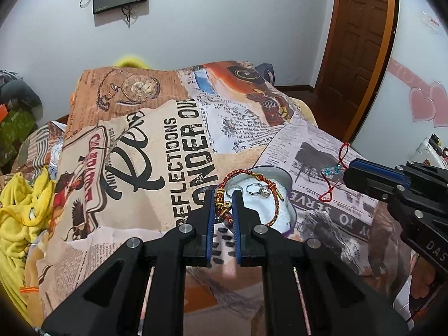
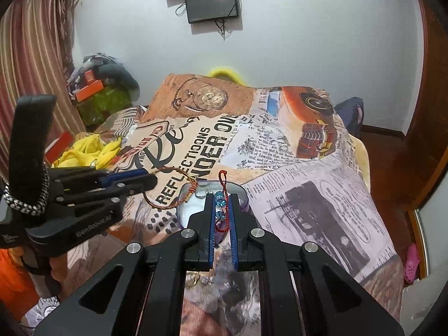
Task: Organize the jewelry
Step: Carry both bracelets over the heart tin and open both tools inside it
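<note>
The left tool point(image 1: 224, 196) is seen pinched on a braided red-and-gold bracelet point(image 1: 252, 179) with gold beads, held between its blue pads. The bracelet's free loop hangs over a round tin point(image 1: 285, 179) with a white lining, which sits on the bed. Two silver rings point(image 1: 259, 189) are noted inside the tin on the lining.

The right tool point(image 2: 222, 196) is seen pinched on a thin red cord bracelet point(image 2: 223, 176) carrying blue crystal beads point(image 2: 219, 198); the cord's loop stands up above the fingertips, over the near rim of the tin. In the left wrist view the same cord and beads are seen at the right tool's tips, to the right of the tin.

The bed is covered by a printed bedspread point(image 1: 168, 145) in a newspaper-collage pattern. Legible writing on it: "REFLECTIONS", "UNDER OU" (cut off by a fold), and, upside down in the left wrist view, "TO SERVE". A pocket watch and an orange vintage car are printed near the far edge. "DAS" is read on the right tool's body in the left wrist view. Small white lettering on the left tool's body is too blurred to read.
</note>
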